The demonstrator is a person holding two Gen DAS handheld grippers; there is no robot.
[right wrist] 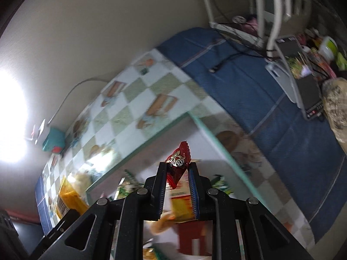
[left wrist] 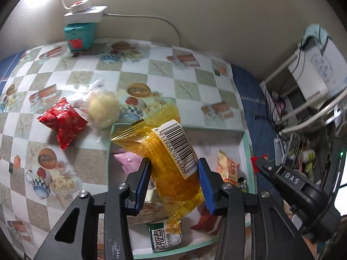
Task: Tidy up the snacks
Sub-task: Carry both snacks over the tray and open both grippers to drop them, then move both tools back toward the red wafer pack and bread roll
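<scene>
My left gripper (left wrist: 174, 162) is shut on a yellow snack packet (left wrist: 169, 158) with a barcode label, held above a shallow white box (left wrist: 245, 145) with a pale green rim that holds several snacks. On the checked cloth to the left lie a red packet (left wrist: 61, 122) and a round cream bun in clear wrap (left wrist: 104, 112). My right gripper (right wrist: 179, 165) is shut on a small dark red packet with a cartoon face (right wrist: 178, 162), over the same box (right wrist: 201, 125). That gripper's black body (left wrist: 288, 179) shows at the right of the left wrist view, with red wrapper at its tip.
A teal box (left wrist: 79, 35) with a white power strip and a bright lamp stands at the back by the wall. A blue cloth (right wrist: 249, 91) covers the surface to the right, with a white rack (left wrist: 303, 86), cables and clutter beyond.
</scene>
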